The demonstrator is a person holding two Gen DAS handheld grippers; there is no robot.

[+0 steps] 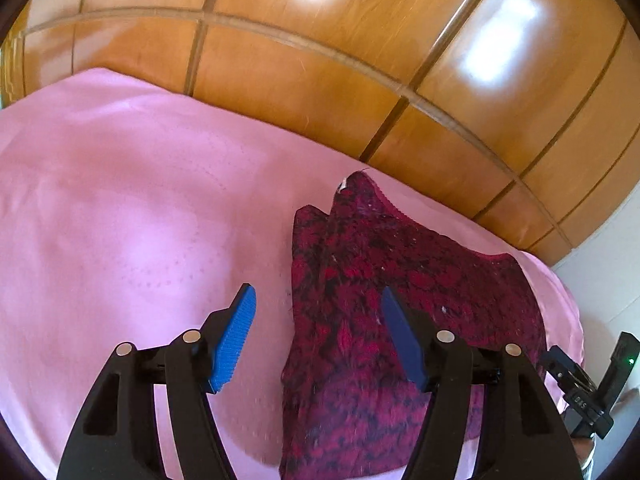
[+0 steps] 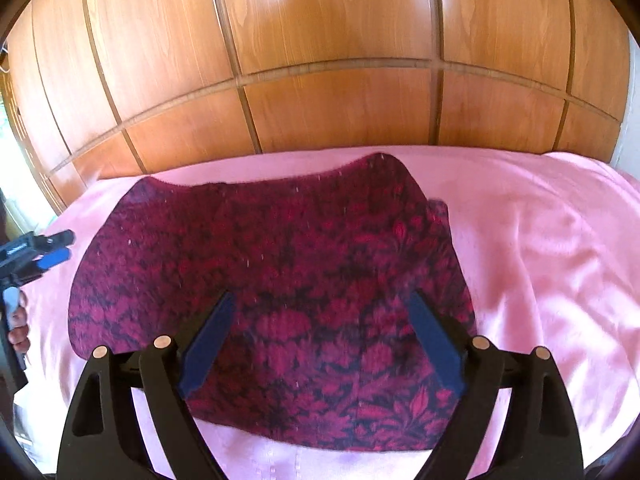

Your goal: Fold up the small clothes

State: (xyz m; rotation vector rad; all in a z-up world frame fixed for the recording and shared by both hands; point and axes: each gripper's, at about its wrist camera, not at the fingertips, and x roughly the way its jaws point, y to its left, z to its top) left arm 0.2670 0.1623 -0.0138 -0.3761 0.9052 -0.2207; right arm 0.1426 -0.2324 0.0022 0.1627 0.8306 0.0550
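Red-and-black patterned garment (image 2: 280, 280) lies flat on the pink bed (image 2: 540, 260), toward its far edge by the wooden wardrobe (image 2: 320, 60); both my jaws stand released, holding nothing.

a garment (image 2: 276, 280) lies flat on a bedspread (image 2: 540, 264). behind the bed stands a panelled wardrobe (image 2: 320, 60).

Red-and-black patterned knit garment (image 2: 272, 280) lying flat on pink bed cover (image 2: 540, 260), right hand-held gripper (image 2: 320, 340) above it with jaws wide apart and empty, left hand-held gripper (image 2: 48, 256) at left edge, wooden panelled wardrobe (image 2: 320, 60) behind
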